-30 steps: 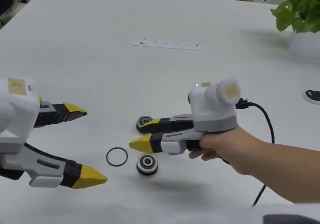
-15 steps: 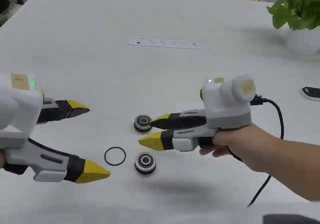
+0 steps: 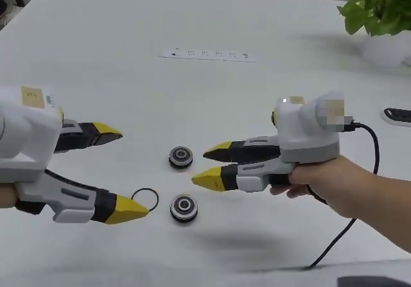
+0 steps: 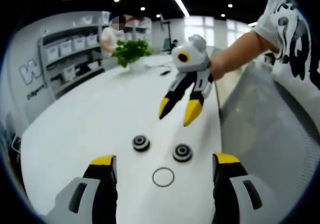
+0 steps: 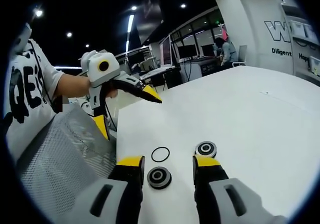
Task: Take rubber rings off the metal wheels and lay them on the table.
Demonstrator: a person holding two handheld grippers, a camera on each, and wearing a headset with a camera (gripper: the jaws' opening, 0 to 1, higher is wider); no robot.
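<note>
Head view: L gripper point(image 3: 131, 171), R gripper point(image 3: 200, 165) jaws apart; rubber ring point(image 4: 163, 177) near wheels point(image 3: 184, 207).

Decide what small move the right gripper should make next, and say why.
Probably lower the right gripper and close it on the near wheel. Its jaws stand open and empty, and in the right gripper view that wheel lies between them. One ring already lies loose on the table; the near wheel seems to carry its black ring.

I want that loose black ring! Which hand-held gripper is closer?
Left. The left hand-held gripper has a jaw tip at the ring; the right hand-held gripper is past a wheel.
</note>
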